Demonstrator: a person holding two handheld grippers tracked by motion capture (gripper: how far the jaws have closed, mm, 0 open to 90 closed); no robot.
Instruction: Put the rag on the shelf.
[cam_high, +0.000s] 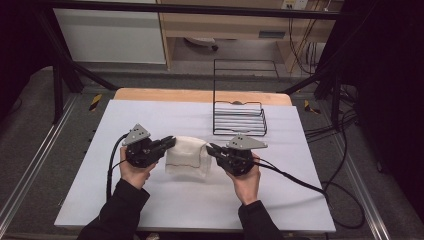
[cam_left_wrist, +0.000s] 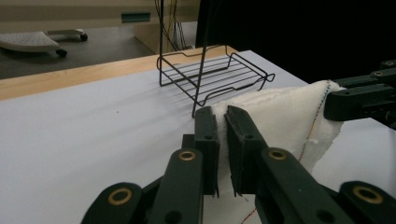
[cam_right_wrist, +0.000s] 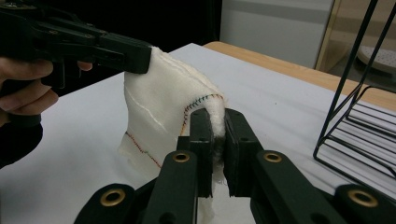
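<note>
- High view, nearest edge: two dark sleeves come in from the bottom, each hand wrapped around a gripper above the white table cover (cam_high: 150, 200).
- Left gripper (cam_high: 169, 143) has its jaws pinched narrow on the left top corner of the white cloth (cam_high: 187, 155); in the left gripper view the cloth edge sits clamped between the two black pads.
- Right gripper (cam_high: 210, 149) grips the cloth's right top corner the same way, its jaws closed tight on the stitched hem, as the right gripper view shows.
- The cloth hangs between the two grippers, its upper edge lifted, its lower part draping toward the table cover near the table's middle.
- Farther back, a black wire rack (cam_high: 239, 119) stands on the table, well apart from the cloth.
- Beyond it, the table's wooden edge (cam_high: 200, 95) shows.
</note>
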